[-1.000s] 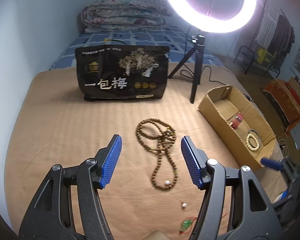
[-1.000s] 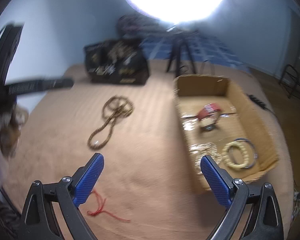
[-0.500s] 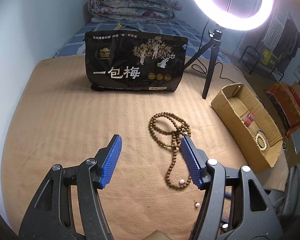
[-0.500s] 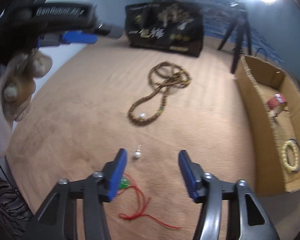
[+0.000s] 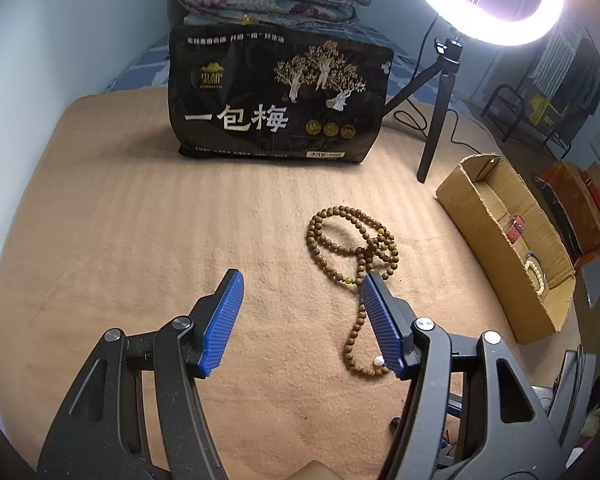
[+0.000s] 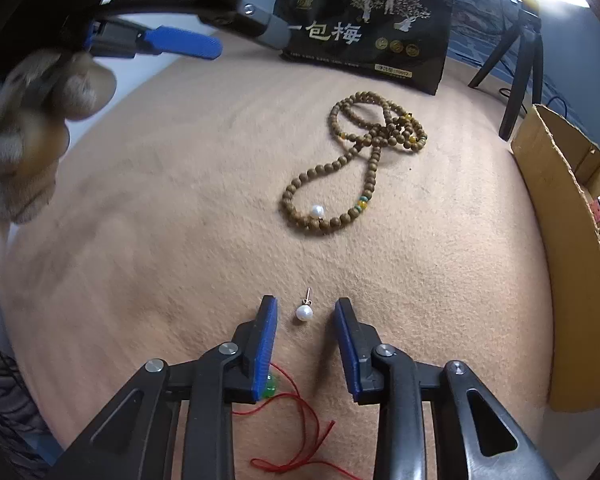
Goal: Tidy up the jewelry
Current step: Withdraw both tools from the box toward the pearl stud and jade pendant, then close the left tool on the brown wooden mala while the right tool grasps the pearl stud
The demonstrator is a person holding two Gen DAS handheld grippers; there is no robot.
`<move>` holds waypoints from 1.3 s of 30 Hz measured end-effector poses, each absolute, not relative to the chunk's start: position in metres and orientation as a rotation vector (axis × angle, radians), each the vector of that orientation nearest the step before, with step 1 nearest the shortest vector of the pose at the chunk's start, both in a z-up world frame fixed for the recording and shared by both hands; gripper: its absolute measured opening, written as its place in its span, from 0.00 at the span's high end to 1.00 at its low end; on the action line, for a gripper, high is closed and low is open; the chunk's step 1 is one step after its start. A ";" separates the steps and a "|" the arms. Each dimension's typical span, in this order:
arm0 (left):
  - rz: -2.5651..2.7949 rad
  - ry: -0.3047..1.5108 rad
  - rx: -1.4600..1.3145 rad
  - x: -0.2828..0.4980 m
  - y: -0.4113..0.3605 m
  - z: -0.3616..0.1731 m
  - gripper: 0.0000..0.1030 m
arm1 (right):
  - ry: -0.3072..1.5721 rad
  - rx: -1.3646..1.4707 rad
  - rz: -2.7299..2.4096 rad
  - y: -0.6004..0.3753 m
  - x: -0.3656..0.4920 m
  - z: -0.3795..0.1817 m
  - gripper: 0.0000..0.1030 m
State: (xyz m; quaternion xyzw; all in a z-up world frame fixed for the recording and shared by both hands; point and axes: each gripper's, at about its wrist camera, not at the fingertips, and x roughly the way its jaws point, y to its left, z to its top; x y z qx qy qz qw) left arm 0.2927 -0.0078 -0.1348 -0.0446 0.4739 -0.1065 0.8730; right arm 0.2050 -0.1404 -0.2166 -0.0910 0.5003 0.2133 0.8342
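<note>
While your right gripper [image 6: 306, 322] sinks over the brown blanket [image 6: 180, 200], here is where you stand:

Just changed: your right jaws have just been closing from wide apart to a narrow gap, and the view has swung off the open cardboard box [image 6: 556, 216] down onto the small white pearl stud earring [image 6: 304, 313].
Right claw: apart, blue pads either side of the earring, neither touching it that I can see.
Earring: lying on the blanket between your fingertips, post pointing away from you.
Left claw: your left gripper [image 5: 298, 320] hangs apart and empty, over bare blanket just beside the long wooden bead necklace [image 5: 354, 248].
Other pieces: a second white pearl [image 6: 317, 211] rests on the necklace loop; a red cord with a green bead [image 6: 296, 412] lies under your right jaws.
Meaning: you are committed to the earring pick; the grip is not yet made.
Risk: so small and round a piece may well roll or slip out as you pinch.
</note>
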 end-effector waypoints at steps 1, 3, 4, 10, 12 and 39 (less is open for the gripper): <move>-0.224 0.994 -0.097 0.294 -0.008 -0.137 0.38 | 1.058 -0.202 0.451 -0.139 0.206 -0.218 0.73; -0.233 1.004 -0.108 0.298 -0.011 -0.142 0.38 | 1.051 -0.222 0.443 -0.140 0.206 -0.220 0.80; -0.238 1.008 -0.113 0.299 -0.012 -0.144 0.38 | 1.050 -0.229 0.438 -0.142 0.207 -0.220 0.81; -0.269 1.050 -0.133 0.311 -0.026 -0.160 0.38 | 1.044 -0.235 0.410 -0.153 0.212 -0.218 0.86; -0.279 1.055 -0.128 0.314 -0.034 -0.164 0.38 | 1.041 -0.233 0.401 -0.157 0.214 -0.218 0.86; -0.154 1.086 0.032 0.357 -0.102 -0.220 0.61 | 1.035 -0.187 0.367 -0.187 0.233 -0.219 0.86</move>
